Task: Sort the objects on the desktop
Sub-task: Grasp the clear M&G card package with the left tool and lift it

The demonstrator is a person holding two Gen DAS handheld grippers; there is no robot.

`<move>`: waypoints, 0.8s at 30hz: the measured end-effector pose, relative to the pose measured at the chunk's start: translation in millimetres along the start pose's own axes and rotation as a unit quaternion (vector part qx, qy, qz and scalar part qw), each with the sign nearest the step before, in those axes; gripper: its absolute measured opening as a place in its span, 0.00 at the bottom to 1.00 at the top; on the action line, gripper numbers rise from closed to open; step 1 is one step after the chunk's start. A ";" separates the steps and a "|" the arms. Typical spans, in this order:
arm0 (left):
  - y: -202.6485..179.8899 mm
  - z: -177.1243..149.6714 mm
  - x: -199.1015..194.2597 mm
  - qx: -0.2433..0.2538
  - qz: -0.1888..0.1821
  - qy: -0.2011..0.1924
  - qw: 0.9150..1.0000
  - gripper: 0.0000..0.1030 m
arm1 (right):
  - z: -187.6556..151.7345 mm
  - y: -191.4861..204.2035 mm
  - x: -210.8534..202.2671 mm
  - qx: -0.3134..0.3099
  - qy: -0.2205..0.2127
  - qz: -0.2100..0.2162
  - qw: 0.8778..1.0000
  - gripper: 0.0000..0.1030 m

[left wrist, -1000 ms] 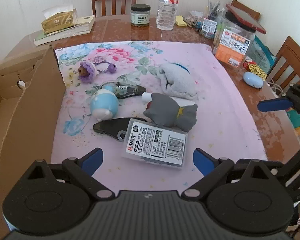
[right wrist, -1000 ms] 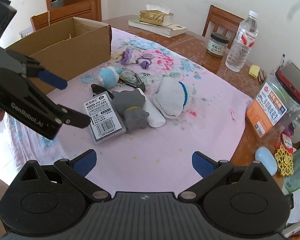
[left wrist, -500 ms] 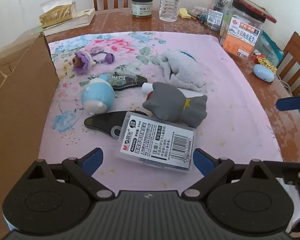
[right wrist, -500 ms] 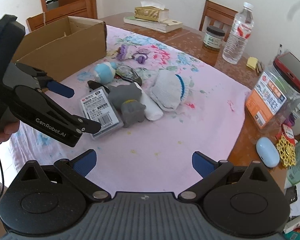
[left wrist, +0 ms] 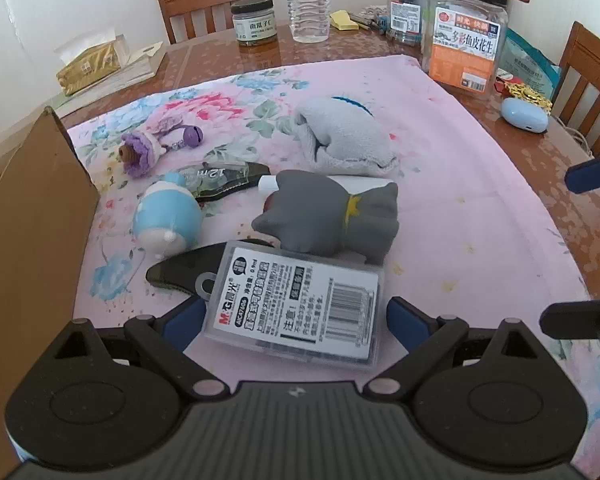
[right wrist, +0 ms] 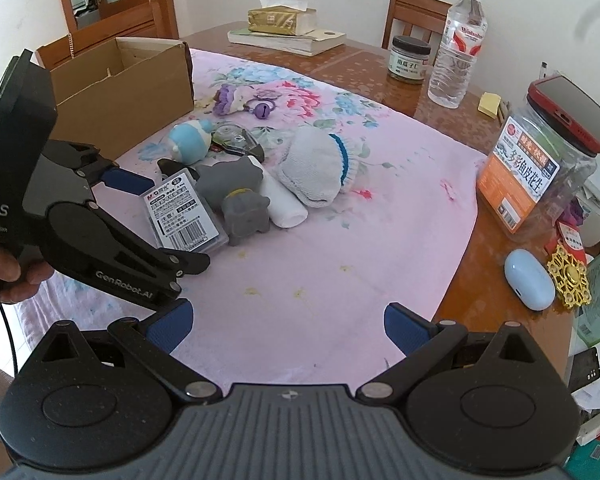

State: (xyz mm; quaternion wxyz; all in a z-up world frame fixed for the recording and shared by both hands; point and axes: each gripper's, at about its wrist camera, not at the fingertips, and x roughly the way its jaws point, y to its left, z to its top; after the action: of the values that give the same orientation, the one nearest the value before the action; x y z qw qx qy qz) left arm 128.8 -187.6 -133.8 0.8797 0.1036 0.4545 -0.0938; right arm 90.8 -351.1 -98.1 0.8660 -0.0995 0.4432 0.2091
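Both fingers of open left gripper (left wrist: pixel 291 322) flanking clear refill case (left wrist: pixel 295 304).

1. Your left gripper (left wrist: pixel 293 318) stands spread around the near end of the plastic case (left wrist: pixel 295 300); bare pink cloth (left wrist: pixel 480 208) lies open to its right.
2. To its left the cardboard box (left wrist: pixel 31 240) walls off that side; only a narrow strip of cloth runs beside it.
3. Beyond the case, the grey cat toy (left wrist: pixel 332 216), the blue toy (left wrist: pixel 167 220) and the black cutter (left wrist: pixel 179 268) crowd close together.
4. Your right gripper (right wrist: pixel 287 326) hangs open over bare cloth; jars (right wrist: pixel 540 168) and clutter line the right edge.
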 end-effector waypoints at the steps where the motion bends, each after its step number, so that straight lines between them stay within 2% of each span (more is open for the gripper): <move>1: 0.0 -0.1 0.8 0.000 0.001 0.000 1.000 0.94 | 0.0 -0.5 0.0 0.001 0.000 0.001 1.000 1.00; 16: 3.3 1.1 3.4 -0.003 -0.010 0.001 1.000 0.93 | 1.5 -5.9 0.6 0.006 0.000 -0.001 1.000 1.00; 24: 9.8 1.0 -9.9 -0.004 -0.020 -0.002 1.000 0.92 | 4.7 -6.1 1.9 0.004 -0.001 0.007 1.000 1.00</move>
State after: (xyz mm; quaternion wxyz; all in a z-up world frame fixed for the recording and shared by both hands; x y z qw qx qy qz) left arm 126.5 -177.7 -124.1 0.8791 0.0911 0.4547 -0.1099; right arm 98.0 -354.3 -97.0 0.8654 -0.0933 0.4437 0.2133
